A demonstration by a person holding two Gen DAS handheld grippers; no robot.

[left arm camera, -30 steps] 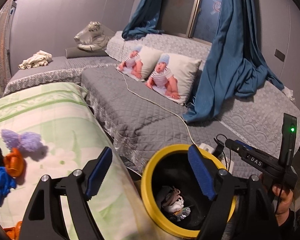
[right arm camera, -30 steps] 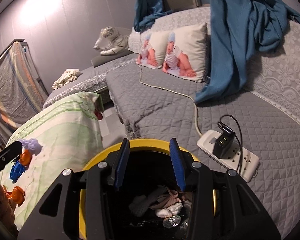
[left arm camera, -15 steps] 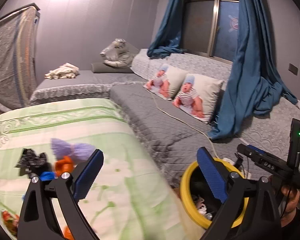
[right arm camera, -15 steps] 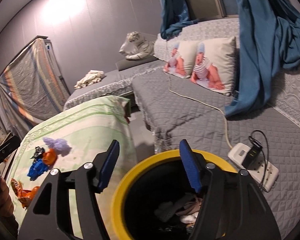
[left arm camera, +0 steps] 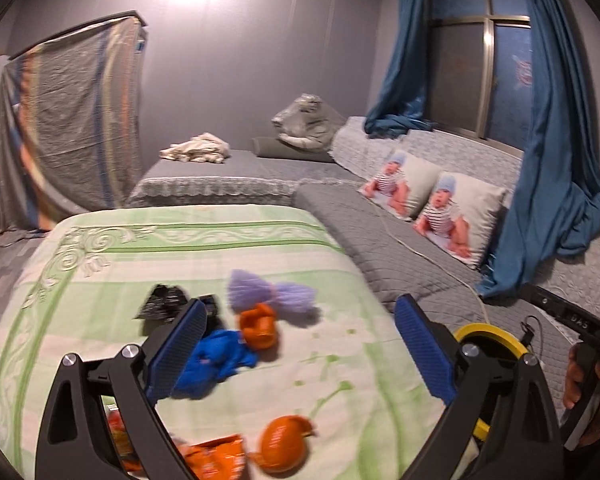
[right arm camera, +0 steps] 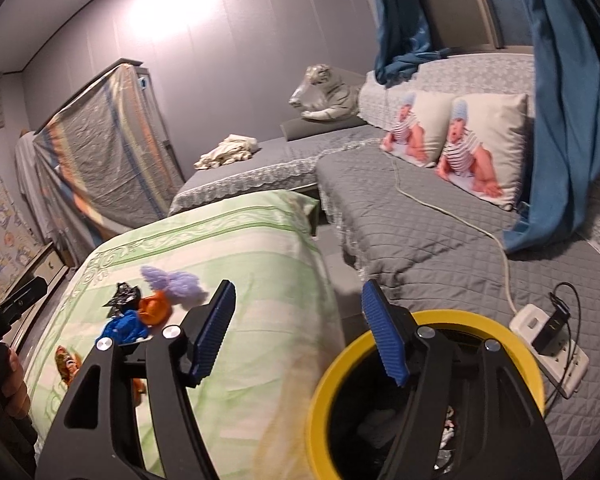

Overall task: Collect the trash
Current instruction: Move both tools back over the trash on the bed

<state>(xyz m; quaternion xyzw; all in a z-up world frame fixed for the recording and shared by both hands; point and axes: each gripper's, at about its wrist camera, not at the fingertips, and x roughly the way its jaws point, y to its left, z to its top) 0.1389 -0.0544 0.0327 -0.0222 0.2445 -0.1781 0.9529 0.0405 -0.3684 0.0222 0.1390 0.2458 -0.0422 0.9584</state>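
Several pieces of trash lie on the green-and-white cloth [left arm camera: 284, 380]: a purple wad [left arm camera: 270, 292], a black wrapper [left arm camera: 162, 300], an orange wad [left arm camera: 260, 326], a blue wad [left arm camera: 216, 360], another orange piece [left arm camera: 282, 444] and an orange packet [left arm camera: 216, 458]. My left gripper [left arm camera: 300, 348] is open and empty just above them. The yellow-rimmed bin [right arm camera: 424, 396] holds trash inside. My right gripper [right arm camera: 300, 332] is open and empty, its right finger over the bin's rim. The same pile shows in the right wrist view [right arm camera: 140, 312].
Grey quilted beds [right arm camera: 420, 232] wrap around the far side, with two baby-print pillows [right arm camera: 452, 140], a toy tiger [right arm camera: 328, 94] and blue curtains [right arm camera: 568, 100]. A white power strip [right arm camera: 548, 344] with a charger lies right of the bin. A cloth-draped rack [left arm camera: 68, 120] stands at left.
Both grippers have swung left, away from the bin and toward the trash on the green cloth. The right gripper's fingers have opened wider. The left gripper now hangs over the pile.
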